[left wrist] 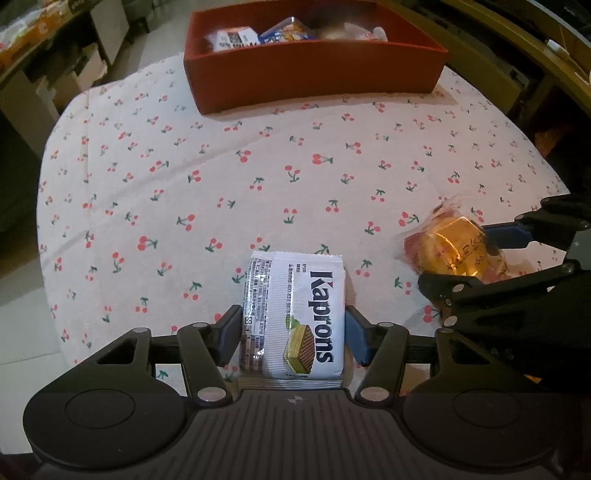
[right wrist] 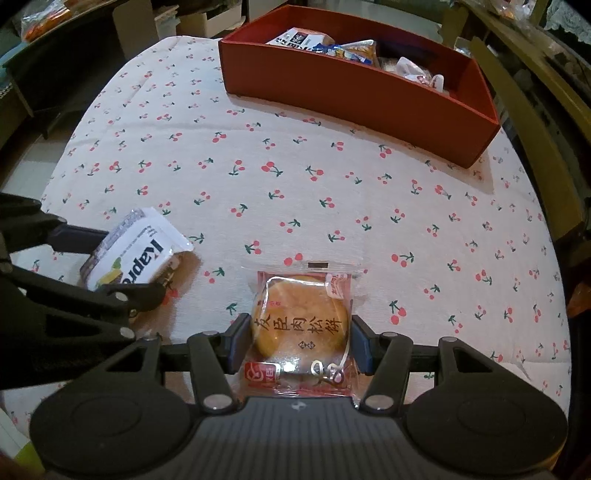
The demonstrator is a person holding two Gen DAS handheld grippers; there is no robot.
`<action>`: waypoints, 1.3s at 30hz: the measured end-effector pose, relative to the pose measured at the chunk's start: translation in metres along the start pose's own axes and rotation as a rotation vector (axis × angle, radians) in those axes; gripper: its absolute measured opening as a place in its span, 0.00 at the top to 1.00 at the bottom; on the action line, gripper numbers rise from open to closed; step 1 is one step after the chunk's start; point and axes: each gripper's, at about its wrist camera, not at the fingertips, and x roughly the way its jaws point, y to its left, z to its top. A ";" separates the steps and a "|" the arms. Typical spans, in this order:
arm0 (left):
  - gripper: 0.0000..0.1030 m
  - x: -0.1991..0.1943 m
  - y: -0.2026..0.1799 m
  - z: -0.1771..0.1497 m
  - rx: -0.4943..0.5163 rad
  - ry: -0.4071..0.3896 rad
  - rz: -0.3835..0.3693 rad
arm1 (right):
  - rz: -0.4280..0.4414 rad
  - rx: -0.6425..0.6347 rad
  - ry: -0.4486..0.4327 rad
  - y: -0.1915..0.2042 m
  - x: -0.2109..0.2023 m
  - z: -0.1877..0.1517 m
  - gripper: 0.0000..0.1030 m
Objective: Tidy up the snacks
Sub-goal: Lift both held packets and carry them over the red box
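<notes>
— So, what can you read on the snacks?

— "Kaprons" in dark letters on the white wafer packet (left wrist: 295, 317), with a picture of a layered wafer beside the word. The round pastry (right wrist: 301, 325) sits in a clear wrapper printed with Chinese characters and a red logo at its corner.

— And the jaws?

— The left gripper (left wrist: 293, 338) has its pads against both long sides of the wafer packet, clamped on it; the right gripper (right wrist: 299, 341) is closed the same way on the pastry. Both snacks are low over the cloth near the front edge, just beside each other. I cannot tell whether they touch the cloth.

— Where is the container?

— A red box (left wrist: 314, 74) stands at the far side of the table, well apart from both grippers, with several wrapped snacks (right wrist: 347, 48) inside; one shows a blue wrapper.

— The surface?

— A white tablecloth (left wrist: 221, 166) printed with small red cherries. Around it are dim furniture and cardboard boxes (left wrist: 33, 22) at the left.
</notes>
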 end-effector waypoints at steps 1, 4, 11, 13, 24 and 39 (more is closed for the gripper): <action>0.37 -0.001 0.000 0.001 0.001 -0.005 0.003 | -0.002 -0.002 -0.001 0.000 0.000 0.000 0.34; 0.37 -0.003 -0.001 0.002 0.004 -0.021 0.008 | -0.007 -0.002 -0.007 0.000 -0.001 0.001 0.34; 0.37 -0.008 -0.003 0.007 0.004 -0.051 0.016 | -0.017 0.006 -0.033 -0.002 -0.006 0.003 0.34; 0.37 -0.009 -0.003 0.008 0.005 -0.059 0.017 | -0.018 0.011 -0.038 -0.004 -0.006 0.004 0.34; 0.37 -0.011 -0.004 0.018 0.012 -0.098 0.028 | -0.035 0.034 -0.073 -0.012 -0.012 0.012 0.34; 0.38 -0.020 -0.009 0.051 0.017 -0.174 0.035 | -0.059 0.101 -0.147 -0.033 -0.024 0.033 0.34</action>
